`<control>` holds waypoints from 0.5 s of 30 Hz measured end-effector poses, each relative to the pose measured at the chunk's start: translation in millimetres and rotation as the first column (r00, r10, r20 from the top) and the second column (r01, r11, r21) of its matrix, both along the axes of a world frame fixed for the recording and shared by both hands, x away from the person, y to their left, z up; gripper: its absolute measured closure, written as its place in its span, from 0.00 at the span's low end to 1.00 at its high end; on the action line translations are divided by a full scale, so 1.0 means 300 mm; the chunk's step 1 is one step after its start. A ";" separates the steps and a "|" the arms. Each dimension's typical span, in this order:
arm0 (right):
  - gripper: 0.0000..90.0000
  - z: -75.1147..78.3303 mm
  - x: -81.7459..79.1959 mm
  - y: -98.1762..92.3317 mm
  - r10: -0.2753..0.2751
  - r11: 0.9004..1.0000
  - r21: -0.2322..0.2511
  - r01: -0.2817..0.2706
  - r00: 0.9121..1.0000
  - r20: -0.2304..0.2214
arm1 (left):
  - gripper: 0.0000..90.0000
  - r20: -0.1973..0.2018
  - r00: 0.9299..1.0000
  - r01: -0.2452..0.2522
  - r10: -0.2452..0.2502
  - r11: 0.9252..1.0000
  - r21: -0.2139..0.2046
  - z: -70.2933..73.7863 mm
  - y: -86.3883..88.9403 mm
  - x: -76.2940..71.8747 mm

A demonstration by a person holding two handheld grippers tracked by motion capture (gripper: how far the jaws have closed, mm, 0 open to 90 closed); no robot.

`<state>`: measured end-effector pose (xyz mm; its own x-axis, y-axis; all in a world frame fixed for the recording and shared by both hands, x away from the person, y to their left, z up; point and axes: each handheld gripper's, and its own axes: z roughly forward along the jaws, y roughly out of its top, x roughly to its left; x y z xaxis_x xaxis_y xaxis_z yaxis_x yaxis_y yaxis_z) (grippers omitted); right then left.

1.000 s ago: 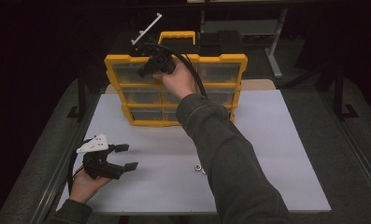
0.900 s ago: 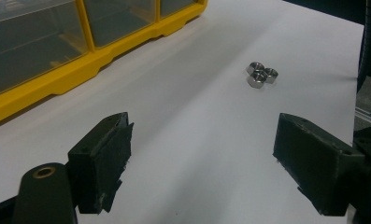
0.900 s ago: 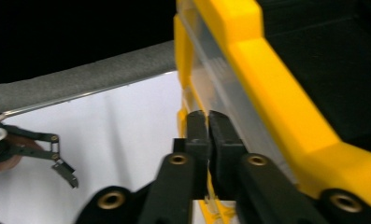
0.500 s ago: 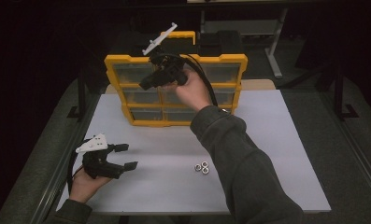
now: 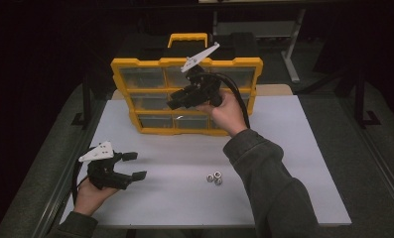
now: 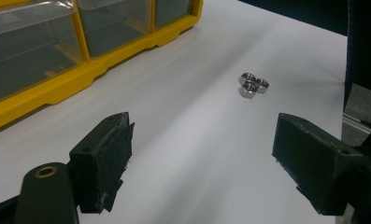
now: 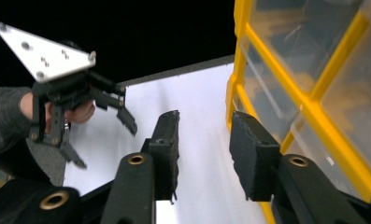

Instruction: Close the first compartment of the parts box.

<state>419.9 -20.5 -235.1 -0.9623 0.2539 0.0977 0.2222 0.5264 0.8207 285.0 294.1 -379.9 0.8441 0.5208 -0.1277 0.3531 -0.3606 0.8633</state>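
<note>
Three small metal nuts [image 5: 214, 177] lie touching one another on the white surface [image 5: 303, 148], well in front of the yellow drawer cabinet [image 5: 187, 96]. Near the surface's left edge the left tool [image 5: 130, 165] rests low, jaws spread wide and empty. Up by the cabinet's middle drawers the right tool [image 5: 173, 102] has just been opening, with nothing between its pads.

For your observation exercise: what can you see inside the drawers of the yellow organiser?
The yellow organiser has clear drawer fronts; they look dark, with no contents discernible. The right claw and hand cover part of the middle drawers.
</note>
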 end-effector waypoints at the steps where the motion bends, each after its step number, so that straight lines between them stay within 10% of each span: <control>1: 0.66 -0.009 -0.004 -0.010 -0.002 1.000 0.003 0.002 1.000 -0.002 | 0.22 -0.007 1.000 -0.003 0.003 1.000 0.009 0.002 0.002 -0.002; 15: 0.50 -0.100 -0.080 -0.137 -0.062 0.998 -0.016 0.062 0.998 -0.005 | 0.22 -0.010 1.000 -0.023 0.022 1.000 -0.012 0.009 0.004 -0.008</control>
<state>396.1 -61.6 -265.0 -0.9441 0.3146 0.0986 0.2595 0.5246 0.8109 282.7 295.3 -377.2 0.8309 0.5380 -0.1421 0.3694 -0.3422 0.8640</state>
